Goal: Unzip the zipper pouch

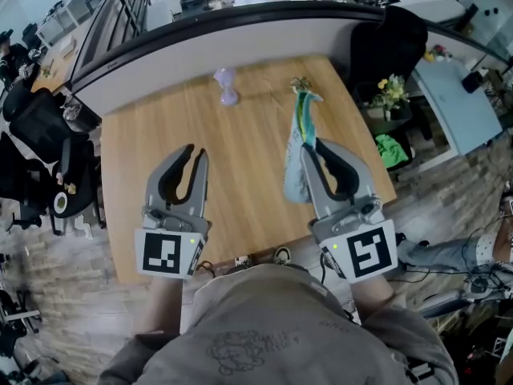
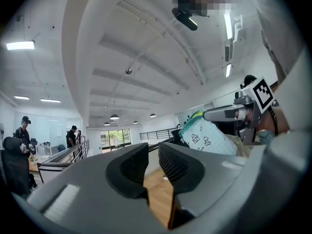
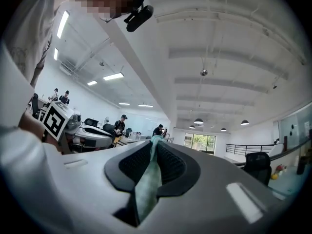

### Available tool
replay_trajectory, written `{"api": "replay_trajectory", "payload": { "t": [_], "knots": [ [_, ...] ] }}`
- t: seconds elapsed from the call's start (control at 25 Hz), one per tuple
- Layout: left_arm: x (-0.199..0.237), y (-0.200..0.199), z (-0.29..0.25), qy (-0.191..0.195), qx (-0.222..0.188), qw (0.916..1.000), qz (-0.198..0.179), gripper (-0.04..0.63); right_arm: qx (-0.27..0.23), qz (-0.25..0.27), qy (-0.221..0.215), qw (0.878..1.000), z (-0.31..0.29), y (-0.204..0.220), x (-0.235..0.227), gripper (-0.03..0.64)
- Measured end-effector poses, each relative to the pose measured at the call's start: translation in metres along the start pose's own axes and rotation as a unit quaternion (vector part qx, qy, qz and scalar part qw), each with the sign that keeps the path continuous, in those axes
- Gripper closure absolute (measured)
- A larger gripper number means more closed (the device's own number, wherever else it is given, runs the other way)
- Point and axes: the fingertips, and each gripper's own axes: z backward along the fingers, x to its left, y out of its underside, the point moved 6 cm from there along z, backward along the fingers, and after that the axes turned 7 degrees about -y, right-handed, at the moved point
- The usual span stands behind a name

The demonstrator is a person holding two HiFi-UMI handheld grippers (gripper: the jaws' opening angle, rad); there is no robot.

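Note:
The zipper pouch (image 1: 293, 176) is pale blue with a green edge. It is held up above the wooden table (image 1: 240, 183), seen edge-on in the head view. My right gripper (image 1: 309, 146) is shut on it: in the right gripper view the fabric (image 3: 147, 182) is pinched between the ribbed pads of the gripper (image 3: 155, 149). My left gripper (image 1: 198, 154) hovers level to the left of the pouch and apart from it. Its jaws stand a narrow gap apart with nothing between them (image 2: 153, 153). From the left gripper view the pouch (image 2: 208, 138) shows its printed side beside the right gripper (image 2: 229, 114).
A small purple object (image 1: 228, 87) stands near the table's far edge. A curved dark-topped wall (image 1: 240, 32) runs behind the table. A black chair (image 1: 394, 42) and yellow flowers (image 1: 390, 91) are at the right, more black chairs (image 1: 36, 127) at the left.

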Motion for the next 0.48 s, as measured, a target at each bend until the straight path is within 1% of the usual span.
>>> {"api": "replay_trajectory", "payload": {
  "t": [0.08, 0.2, 0.36, 0.48],
  "knots": [
    [-0.003, 0.010, 0.001, 0.001, 0.006, 1.0000, 0.004, 0.531, 0.017, 0.000, 0.000, 1.000, 0.000, 0.012, 0.003, 0.565],
    [-0.007, 0.026, 0.004, -0.002, 0.028, 0.9996, 0.008, 0.531, 0.044, -0.005, -0.001, 0.999, 0.001, 0.030, 0.008, 0.565],
    [-0.009, 0.044, 0.011, -0.011, 0.057, 0.9982, 0.016, 0.546, 0.076, -0.028, -0.007, 0.997, 0.001, 0.053, 0.016, 0.566],
    [-0.012, 0.053, 0.013, -0.010, 0.070, 0.9972, 0.022, 0.547, 0.090, -0.042, -0.012, 0.995, 0.000, 0.065, 0.021, 0.566]
  ]
}}
